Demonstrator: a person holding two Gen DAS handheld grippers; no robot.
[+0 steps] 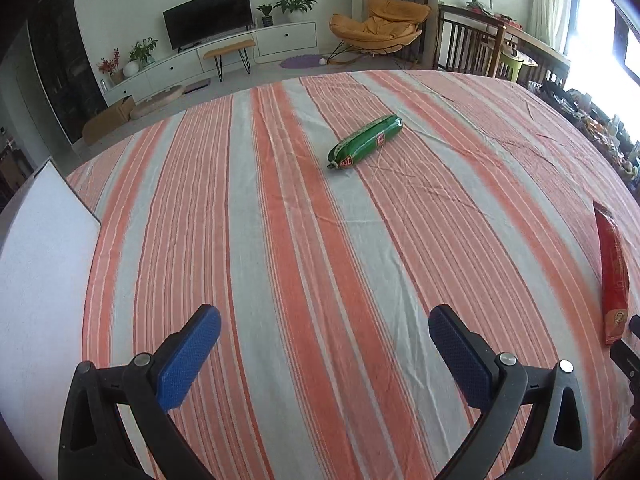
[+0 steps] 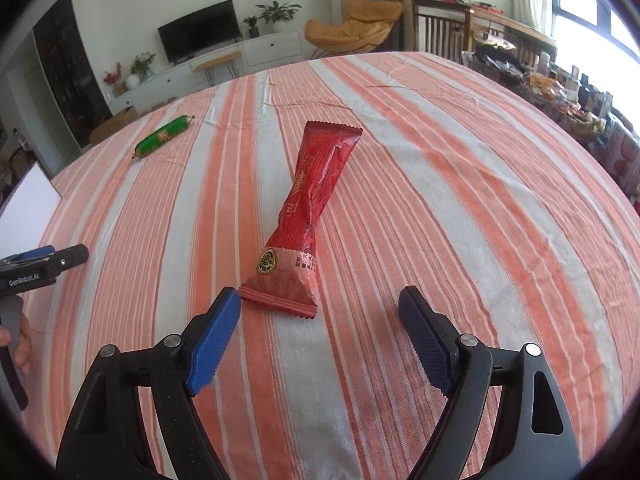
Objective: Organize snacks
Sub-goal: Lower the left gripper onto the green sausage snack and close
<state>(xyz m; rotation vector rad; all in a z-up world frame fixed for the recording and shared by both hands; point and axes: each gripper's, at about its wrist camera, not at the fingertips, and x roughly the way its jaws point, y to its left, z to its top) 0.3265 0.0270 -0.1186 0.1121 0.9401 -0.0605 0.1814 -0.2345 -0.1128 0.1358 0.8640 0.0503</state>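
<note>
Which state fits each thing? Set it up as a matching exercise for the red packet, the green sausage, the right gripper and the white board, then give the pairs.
Things:
1. red packet
2. green sausage
3. right gripper
4. white board

States:
A. open, nothing between its pads
B. lying far out on the striped cloth, alone
C. at the cloth's left edge
D. lying just ahead of the right gripper

Pairs: 1-D, 2-B, 3-A, 4-C

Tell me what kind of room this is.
Most likely a home living room: a TV on a low white cabinet, an orange lounge chair and potted plants stand beyond the striped cloth.
</note>
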